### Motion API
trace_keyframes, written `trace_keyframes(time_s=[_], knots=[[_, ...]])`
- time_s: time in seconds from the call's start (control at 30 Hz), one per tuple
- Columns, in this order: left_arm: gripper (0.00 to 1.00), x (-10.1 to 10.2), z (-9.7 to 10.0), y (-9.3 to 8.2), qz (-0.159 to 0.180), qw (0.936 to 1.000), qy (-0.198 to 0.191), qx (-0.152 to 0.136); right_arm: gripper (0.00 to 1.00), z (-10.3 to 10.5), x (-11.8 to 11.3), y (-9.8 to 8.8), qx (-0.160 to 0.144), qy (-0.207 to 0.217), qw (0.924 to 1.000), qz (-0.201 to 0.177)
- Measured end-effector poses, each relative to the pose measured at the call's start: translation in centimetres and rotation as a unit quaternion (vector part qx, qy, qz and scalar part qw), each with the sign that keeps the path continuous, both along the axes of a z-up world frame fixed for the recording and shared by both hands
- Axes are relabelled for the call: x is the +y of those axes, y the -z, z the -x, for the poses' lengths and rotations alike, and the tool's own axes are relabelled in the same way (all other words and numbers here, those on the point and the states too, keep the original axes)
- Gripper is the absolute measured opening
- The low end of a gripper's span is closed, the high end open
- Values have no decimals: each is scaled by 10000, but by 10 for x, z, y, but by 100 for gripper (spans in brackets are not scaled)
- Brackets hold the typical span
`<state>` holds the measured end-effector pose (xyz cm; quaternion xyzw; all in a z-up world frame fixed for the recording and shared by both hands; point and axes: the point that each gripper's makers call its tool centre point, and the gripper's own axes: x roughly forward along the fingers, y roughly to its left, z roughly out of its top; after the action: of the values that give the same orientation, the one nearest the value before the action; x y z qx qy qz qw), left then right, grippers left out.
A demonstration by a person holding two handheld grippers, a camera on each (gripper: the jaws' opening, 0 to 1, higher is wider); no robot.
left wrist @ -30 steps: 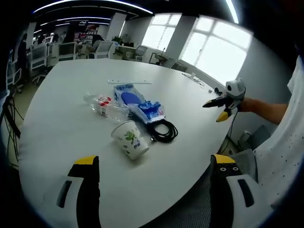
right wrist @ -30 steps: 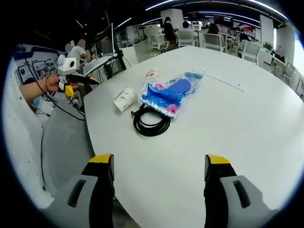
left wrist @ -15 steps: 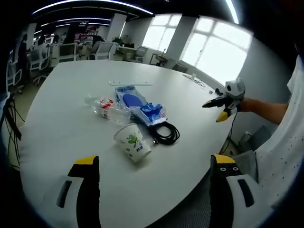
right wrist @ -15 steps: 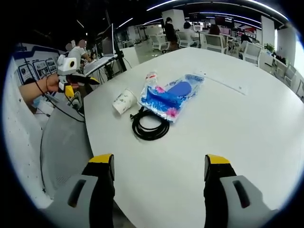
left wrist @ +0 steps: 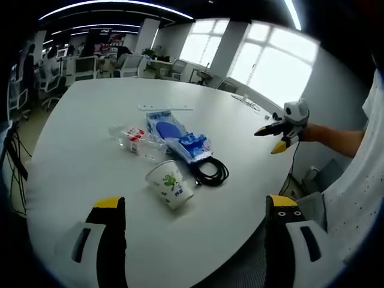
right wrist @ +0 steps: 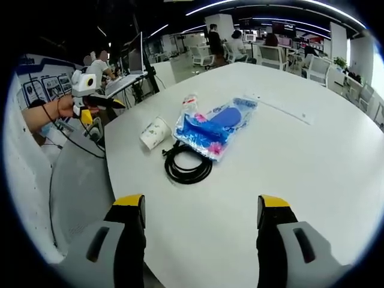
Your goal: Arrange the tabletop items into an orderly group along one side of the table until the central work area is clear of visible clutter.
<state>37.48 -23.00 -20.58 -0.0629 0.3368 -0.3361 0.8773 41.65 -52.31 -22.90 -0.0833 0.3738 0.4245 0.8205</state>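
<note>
Hovering above the near edge of the white table (left wrist: 72, 162), the left gripper (left wrist: 192, 225) has its yellow-tipped jaws spread wide with nothing between them. Just past them in the left gripper view a paper cup (left wrist: 170, 184) lies on its side, mouth turned toward the camera. Beside it sits a coil of black cable (left wrist: 210, 171), and against the coil's far side lies a clear plastic bag with blue contents (left wrist: 174, 135). A clear plastic bottle with a red label (left wrist: 134, 137) lies flat next to the bag. Farther off a long white strip (left wrist: 165, 108) rests alone on the tabletop. Off to the right, beyond the table's edge, the person's forearm reaches out level and the hand (left wrist: 306, 132) grips the right gripper (left wrist: 269, 139); from here its jaws look parted a little, with nothing in them.

From the other side, the right gripper (right wrist: 195, 225) is likewise held wide apart and empty over the table (right wrist: 312, 174). The cable (right wrist: 188, 165) is nearest in the right gripper view, touching the bag (right wrist: 211, 125), with the cup (right wrist: 153, 132) to its left near the table's edge and the bottle (right wrist: 191, 99) just behind the bag. The strip (right wrist: 282, 108) lies well apart on the right. At far left a hand (right wrist: 65, 107) holds the left gripper (right wrist: 116, 105) off the table, pointing inward. Office desks and chairs (right wrist: 273, 54) stand in the distance.
</note>
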Motion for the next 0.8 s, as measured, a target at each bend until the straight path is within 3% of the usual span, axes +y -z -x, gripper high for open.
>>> trace_keyframes(time_s=[0.8], knots=[[100, -1, -22, -9, 44, 9999, -18, -162, 73, -30, 16, -4, -148, 61, 9998, -71]])
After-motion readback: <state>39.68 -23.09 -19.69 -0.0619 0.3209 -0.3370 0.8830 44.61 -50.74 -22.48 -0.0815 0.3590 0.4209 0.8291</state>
